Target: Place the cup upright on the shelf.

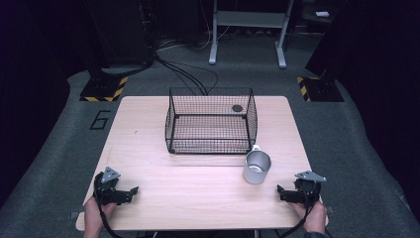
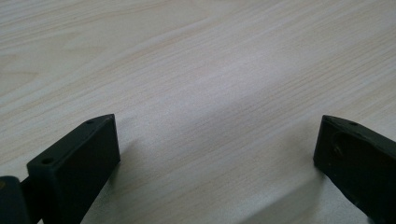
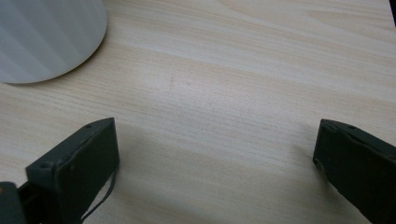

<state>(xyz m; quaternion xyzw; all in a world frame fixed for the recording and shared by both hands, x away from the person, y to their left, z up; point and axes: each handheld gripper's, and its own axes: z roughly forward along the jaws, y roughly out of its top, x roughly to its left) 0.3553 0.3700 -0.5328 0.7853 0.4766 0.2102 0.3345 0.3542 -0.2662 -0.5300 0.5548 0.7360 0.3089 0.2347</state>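
Nothing looks started yet. The small shiny metal cup with a short handle point(image 1: 257, 167) stands upright on the pale wooden surface point(image 1: 198, 188), toward the right edge and just in front of the front right corner of the black wire-mesh basket point(image 1: 210, 120), close to it but outside. The basket sits at the middle of the far half of the surface and seems empty apart from a small dark round thing point(image 1: 237, 108) near its back right corner, too small to make out.

The left gripper point(image 1: 132, 190) rests by the near left corner, jaws spread wide over bare wood. The right gripper point(image 1: 280, 189) rests by the near right corner, jaws likewise wide apart and holding nothing, the cup near and ahead of it. I judge that reaching, grasping and placing the cup all remain to do.
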